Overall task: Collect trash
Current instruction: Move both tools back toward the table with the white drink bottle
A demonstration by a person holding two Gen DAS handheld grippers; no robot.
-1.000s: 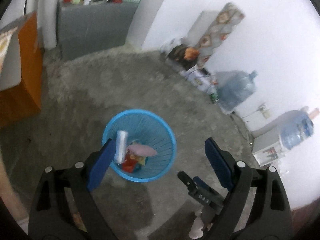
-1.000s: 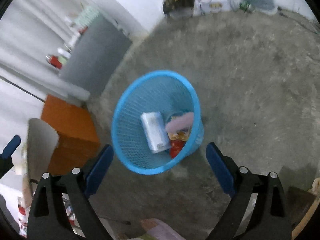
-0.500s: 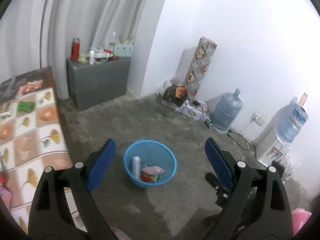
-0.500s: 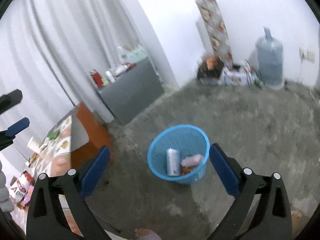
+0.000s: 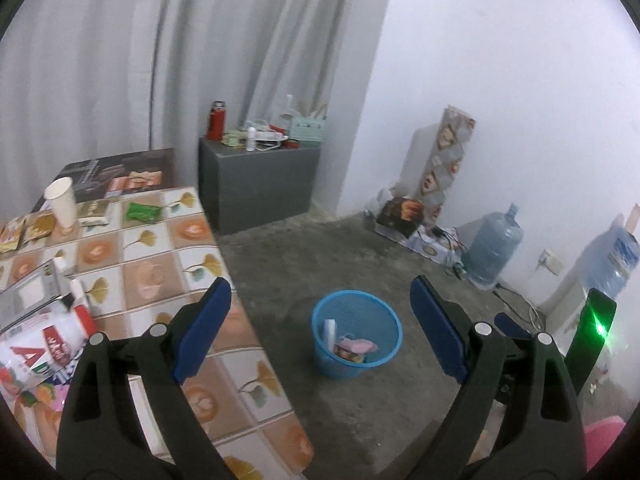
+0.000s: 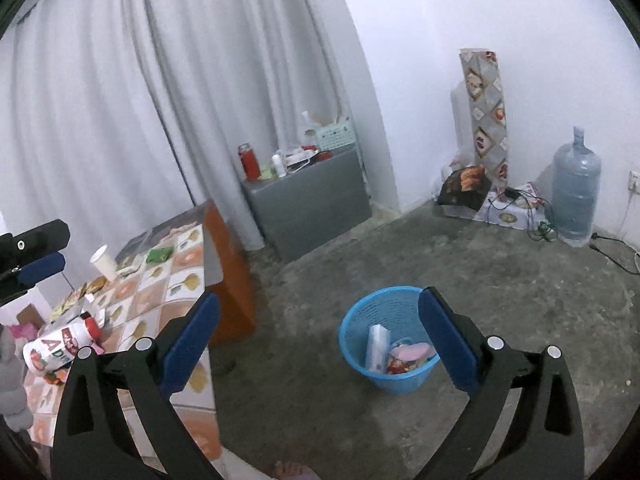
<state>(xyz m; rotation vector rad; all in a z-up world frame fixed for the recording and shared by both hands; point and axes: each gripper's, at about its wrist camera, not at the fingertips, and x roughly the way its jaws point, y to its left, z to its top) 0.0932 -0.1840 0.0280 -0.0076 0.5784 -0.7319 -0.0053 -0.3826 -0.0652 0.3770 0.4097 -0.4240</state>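
A blue mesh bin (image 5: 357, 331) stands on the concrete floor with a white carton and pink and red wrappers inside; it also shows in the right wrist view (image 6: 390, 344). My left gripper (image 5: 320, 330) is open and empty, high above the floor by the table edge. My right gripper (image 6: 318, 344) is open and empty, also raised. On the tiled table (image 5: 168, 272) lie a white bottle with a red cap (image 6: 60, 346), a paper cup (image 5: 61, 202), a green packet (image 5: 141, 212) and several other wrappers.
A grey cabinet (image 5: 260, 184) with bottles on top stands against the curtain. Water jugs (image 5: 494, 250), boxes and cables line the right wall. An orange table side (image 6: 230, 268) faces the bin. A bare foot (image 6: 292, 470) shows at the bottom of the right wrist view.
Both grippers have risen and pulled back from just over the bin. The table with its trash has come into view. Both stay open and empty.
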